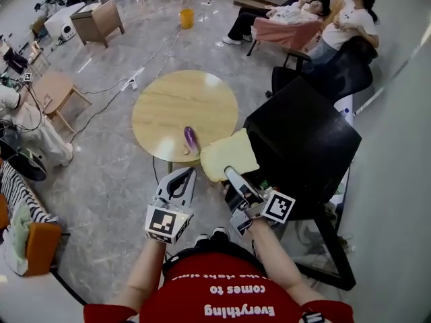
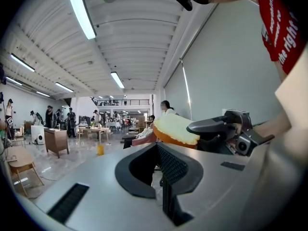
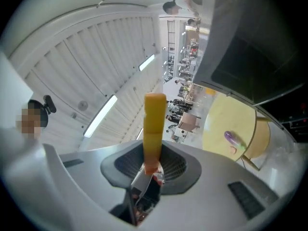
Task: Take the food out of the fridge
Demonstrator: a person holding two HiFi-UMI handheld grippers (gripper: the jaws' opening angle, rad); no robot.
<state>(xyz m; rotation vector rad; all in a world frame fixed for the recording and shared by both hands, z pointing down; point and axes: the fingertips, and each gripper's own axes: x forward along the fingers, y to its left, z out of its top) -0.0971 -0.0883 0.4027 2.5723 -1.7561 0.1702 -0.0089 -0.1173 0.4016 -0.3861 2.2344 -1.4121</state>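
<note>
My right gripper [image 1: 232,173] is shut on one edge of a pale yellow slice of bread [image 1: 227,155], held in the air over the near right rim of the round wooden table [image 1: 168,106]. In the right gripper view the bread [image 3: 155,124] stands edge-on, upright between the pads of that gripper [image 3: 151,165]. A purple eggplant [image 1: 190,138] lies on the table near the bread. The black fridge [image 1: 306,143] stands just to the right. My left gripper [image 1: 186,175] hangs beside the right one, shut and empty [image 2: 163,177]; its view shows the bread [image 2: 175,129] off to the right.
People sit on chairs at the back right, beside a black office chair [image 1: 343,73]. Low wooden tables [image 1: 57,89] and a cabinet [image 1: 97,20] stand at the left. A yellow bucket [image 1: 186,18] and a power strip [image 1: 133,83] with cables lie on the floor. A white wall [image 1: 397,180] closes the right.
</note>
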